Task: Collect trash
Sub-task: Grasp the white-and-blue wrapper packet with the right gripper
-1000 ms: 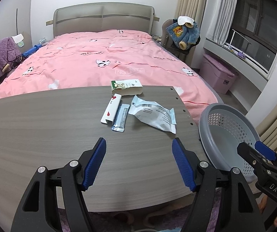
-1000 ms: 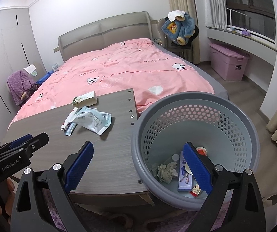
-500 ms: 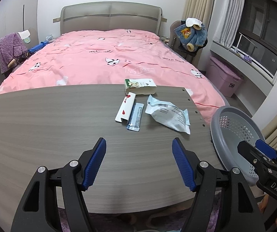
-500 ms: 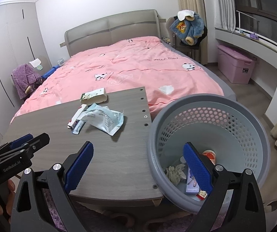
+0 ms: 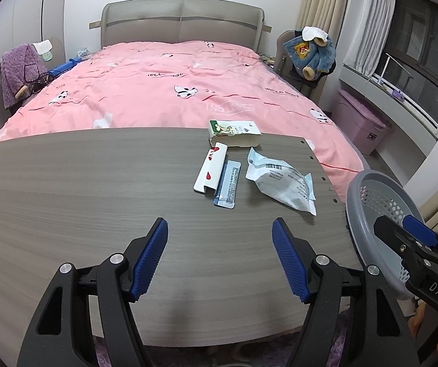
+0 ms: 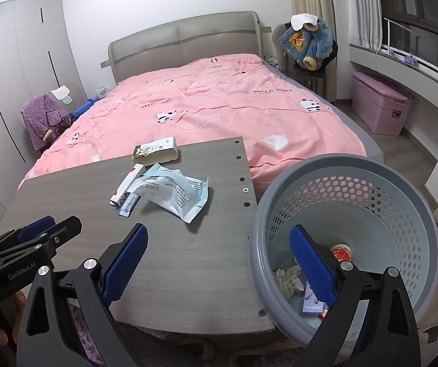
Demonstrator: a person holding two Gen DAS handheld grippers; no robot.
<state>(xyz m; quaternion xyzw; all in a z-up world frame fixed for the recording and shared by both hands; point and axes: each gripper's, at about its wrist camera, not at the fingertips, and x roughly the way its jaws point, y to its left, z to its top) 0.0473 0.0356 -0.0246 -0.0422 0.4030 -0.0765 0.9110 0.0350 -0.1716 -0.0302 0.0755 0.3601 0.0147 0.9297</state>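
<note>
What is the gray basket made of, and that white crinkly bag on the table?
The basket looks like hard matte plastic: smooth molded rim, rows of punched holes in its wall. The bag seems thin plastic film, maybe paper-backed: it is wrinkled, slightly shiny, with printed text and a blue sealed edge.

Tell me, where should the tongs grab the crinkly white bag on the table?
Probably the white bag's near corner, which lifts slightly off the table in the right view. Come from the near side with the right tongs, one finger over and one under that raised edge.
</note>
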